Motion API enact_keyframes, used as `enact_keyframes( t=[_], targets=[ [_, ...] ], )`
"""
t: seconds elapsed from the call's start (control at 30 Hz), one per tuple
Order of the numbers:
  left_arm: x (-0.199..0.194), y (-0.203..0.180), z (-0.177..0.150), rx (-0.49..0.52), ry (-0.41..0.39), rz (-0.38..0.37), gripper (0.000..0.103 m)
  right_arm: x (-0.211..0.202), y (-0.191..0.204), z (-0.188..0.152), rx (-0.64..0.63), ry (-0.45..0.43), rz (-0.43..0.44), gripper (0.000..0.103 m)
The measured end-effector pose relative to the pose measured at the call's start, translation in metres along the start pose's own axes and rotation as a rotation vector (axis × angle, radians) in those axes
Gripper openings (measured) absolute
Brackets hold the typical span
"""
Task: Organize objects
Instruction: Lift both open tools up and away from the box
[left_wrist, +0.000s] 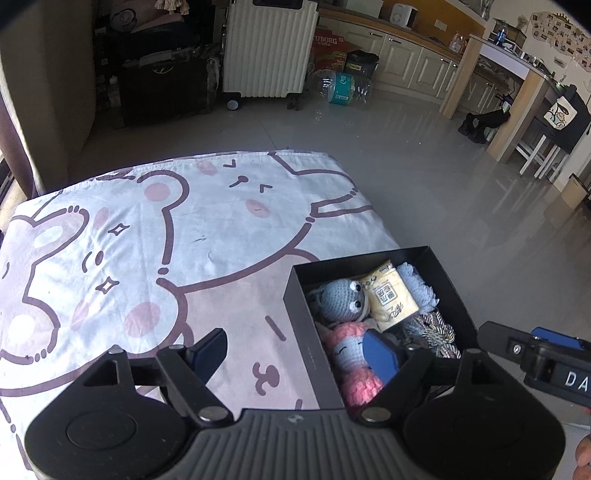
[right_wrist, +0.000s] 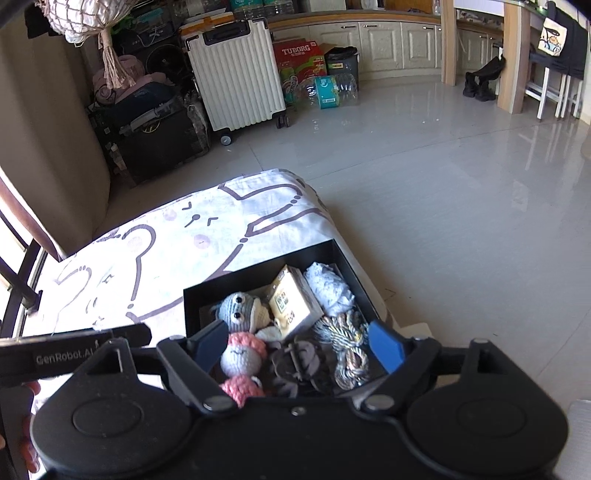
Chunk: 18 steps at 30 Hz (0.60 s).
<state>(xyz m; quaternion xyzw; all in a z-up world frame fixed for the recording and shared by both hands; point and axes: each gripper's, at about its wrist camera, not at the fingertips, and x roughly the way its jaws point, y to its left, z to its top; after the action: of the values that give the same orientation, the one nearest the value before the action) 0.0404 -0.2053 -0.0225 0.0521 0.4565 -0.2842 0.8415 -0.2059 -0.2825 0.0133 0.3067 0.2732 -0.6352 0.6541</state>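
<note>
A black box (left_wrist: 448, 275) (right_wrist: 192, 306) stands at the near right corner of the cloth-covered table. It holds a grey crochet toy (left_wrist: 338, 299) (right_wrist: 238, 312), a pink crochet toy (left_wrist: 349, 354) (right_wrist: 242, 356), a yellow packet (left_wrist: 388, 295) (right_wrist: 291, 302), a pale blue crochet piece (left_wrist: 419, 282) (right_wrist: 330, 286), a twisted rope (left_wrist: 430, 332) (right_wrist: 347, 350) and a dark hair clip (right_wrist: 299, 363). My left gripper (left_wrist: 295, 350) is open and empty, straddling the box's left wall. My right gripper (right_wrist: 299, 343) is open and empty above the box's near side.
The table wears a white cloth with a cartoon bear print (left_wrist: 166, 236) (right_wrist: 147, 258). Grey tiled floor (left_wrist: 424, 184) lies beyond. A white suitcase (left_wrist: 269, 48) (right_wrist: 236, 74), black cases and a drinks carton stand by the far wall.
</note>
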Motion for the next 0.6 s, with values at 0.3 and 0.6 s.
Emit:
enact_keyframes(
  t=[0.3, 0.6],
  targets=[
    [-0.018, 0.006, -0.015, 0.029, -0.011, 0.063, 0.092, -0.019, 0.002, -0.01, -0.018, -0.016, -0.034, 0.09],
    [-0.029, 0.008, -0.023, 0.039, -0.019, 0.091, 0.102, -0.032, 0.006, -0.018, -0.064, -0.026, -0.063, 0.1]
  ],
)
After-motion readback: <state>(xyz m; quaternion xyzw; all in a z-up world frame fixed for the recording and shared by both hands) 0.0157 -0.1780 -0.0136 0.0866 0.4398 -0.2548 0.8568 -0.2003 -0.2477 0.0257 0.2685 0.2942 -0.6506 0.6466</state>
